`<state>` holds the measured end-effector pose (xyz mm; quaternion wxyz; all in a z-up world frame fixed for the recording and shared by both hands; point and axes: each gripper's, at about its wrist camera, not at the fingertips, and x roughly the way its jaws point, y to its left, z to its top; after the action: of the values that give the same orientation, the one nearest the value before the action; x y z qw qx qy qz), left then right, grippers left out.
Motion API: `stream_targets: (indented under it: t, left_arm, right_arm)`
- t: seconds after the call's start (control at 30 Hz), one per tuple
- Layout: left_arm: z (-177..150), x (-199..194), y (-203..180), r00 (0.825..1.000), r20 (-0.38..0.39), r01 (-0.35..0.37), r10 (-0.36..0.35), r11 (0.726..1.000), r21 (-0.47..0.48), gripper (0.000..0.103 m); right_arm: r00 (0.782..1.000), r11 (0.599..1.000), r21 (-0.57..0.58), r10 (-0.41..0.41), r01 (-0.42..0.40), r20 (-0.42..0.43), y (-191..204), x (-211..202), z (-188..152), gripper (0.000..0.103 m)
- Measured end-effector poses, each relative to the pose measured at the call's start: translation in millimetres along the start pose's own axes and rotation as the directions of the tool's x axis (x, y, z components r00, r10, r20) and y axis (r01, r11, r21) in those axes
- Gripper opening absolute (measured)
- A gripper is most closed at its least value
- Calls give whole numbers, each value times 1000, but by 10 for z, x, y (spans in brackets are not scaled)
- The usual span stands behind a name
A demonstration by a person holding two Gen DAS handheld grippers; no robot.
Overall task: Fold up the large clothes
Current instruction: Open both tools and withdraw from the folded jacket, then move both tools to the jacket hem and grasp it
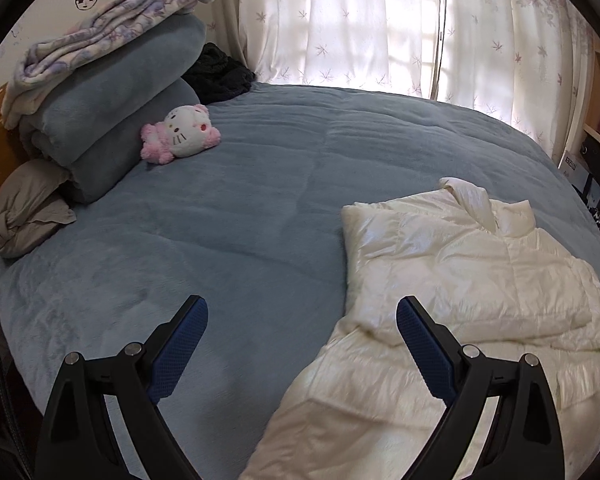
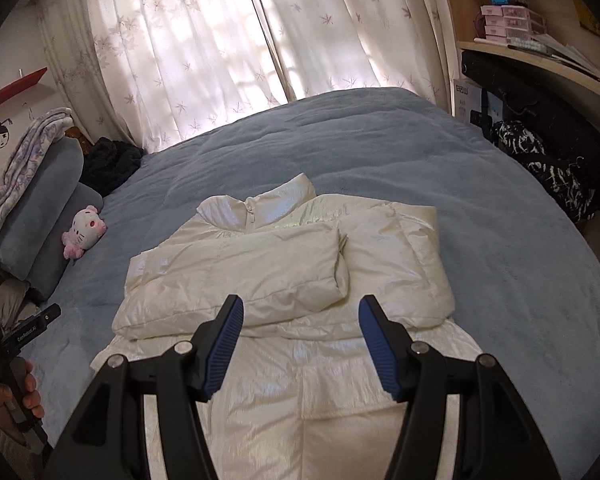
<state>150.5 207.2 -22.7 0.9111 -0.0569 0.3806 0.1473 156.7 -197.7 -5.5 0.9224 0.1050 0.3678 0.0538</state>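
1. the right gripper [image 2: 301, 316], a black two-finger tool with blue ribbed pads, hangs above the lower part of the glossy cream-white padded jacket [image 2: 284, 280]. its jaws stand about half apart and nothing is between them.
2. the left gripper [image 1: 302, 320], same kind, has its jaws wide apart and empty. under it is mostly the grey-blue fleece bed cover [image 1: 220, 208]; only its right finger is over the jacket's left edge.
3. the jacket lies flat on the bed cover, its long axis running away from the tools: hem close to them, zipped collar [image 2: 260, 204] at the far end. both sleeves are already crossed over the chest.
4. so the hem is the nearest part, and the right gripper is more centred on it. in my judgement the next fold carries the hem away, toward the collar.
5. further left lies a pink and white plush cat toy [image 2: 85, 230], well apart from the jacket.
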Motion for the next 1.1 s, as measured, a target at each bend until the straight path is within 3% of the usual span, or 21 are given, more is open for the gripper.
stream_targets:
  t: [0.43, 0.63, 0.77, 0.9, 1.0, 1.1]
  left_arm:
    - [-455, -277, 396, 999, -33, -9, 11, 999, 52, 95]
    - [-780, -321, 517, 995, -95, 44, -36, 996, 78, 95]
    - [-1075, -301, 547, 977, -171, 139, -124, 987, 76, 95]
    - [-1327, -262, 545, 960, -225, 193, -168, 977, 95, 95]
    - [-1478, -220, 578, 950, -256, 212, -179, 971, 109, 95]
    - [-1616, -110, 659, 921, -324, 258, -218, 962, 85, 95]
  right_arm:
    - [1000, 1000, 13, -10, 10, 0, -241, -384, -427, 60]
    - [999, 999, 33, 8, -7, -44, -433, -494, -730, 60]
    - [996, 999, 22, 27, -25, -86, -542, -573, -933, 64]
    - [991, 999, 24, 36, -34, -125, -680, -670, -1132, 69]
    - [988, 999, 37, 1, 5, -154, -890, -747, -1243, 69]
    - [983, 995, 81, -40, 55, -178, -1171, -802, -1331, 69]
